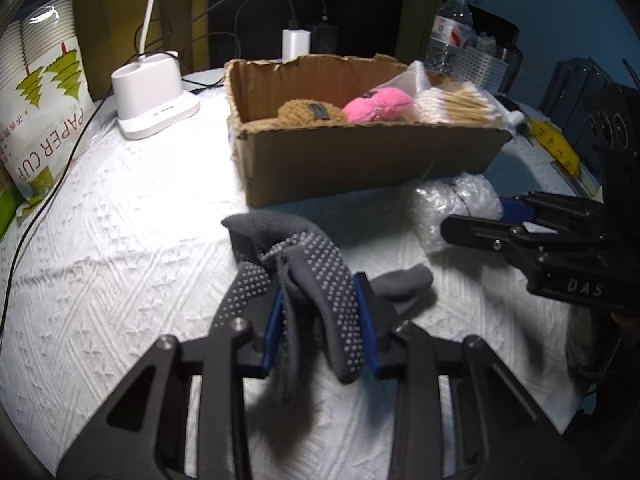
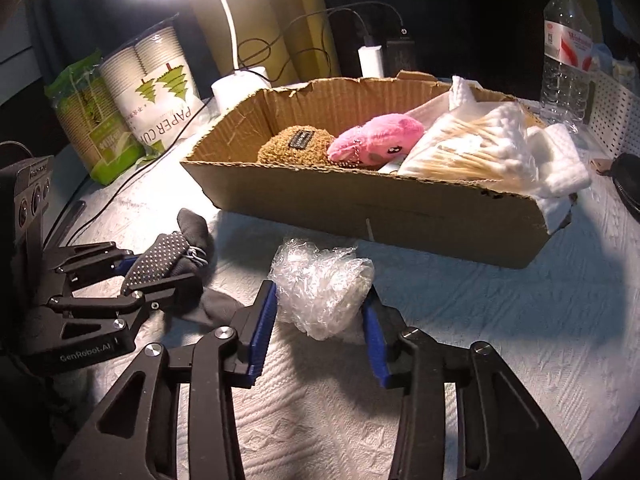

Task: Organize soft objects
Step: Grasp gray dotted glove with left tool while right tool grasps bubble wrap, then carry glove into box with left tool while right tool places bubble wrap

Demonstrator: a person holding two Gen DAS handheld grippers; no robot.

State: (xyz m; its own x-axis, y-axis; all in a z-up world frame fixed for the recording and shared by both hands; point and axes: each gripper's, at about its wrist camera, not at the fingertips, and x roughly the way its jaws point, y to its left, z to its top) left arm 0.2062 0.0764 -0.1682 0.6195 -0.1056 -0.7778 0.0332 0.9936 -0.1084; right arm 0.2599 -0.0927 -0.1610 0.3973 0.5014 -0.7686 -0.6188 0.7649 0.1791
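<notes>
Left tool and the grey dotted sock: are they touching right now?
Touching. In the left wrist view the left tool has both blue pads pressed against the bunched grey dotted sock, and the right wrist view shows the same grip from the side.

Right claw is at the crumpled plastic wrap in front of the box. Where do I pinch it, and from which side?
Pinch the crumpled plastic wrap across its bulging middle, coming from the near side, as the right claw already straddles it. The wad is loose and squashy, widest there; the cardboard box blocks the far side.

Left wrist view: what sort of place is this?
Probably a home table or desk: a white textured cloth, a desk lamp with chargers plugged in behind, and a pack of paper cups.
</notes>
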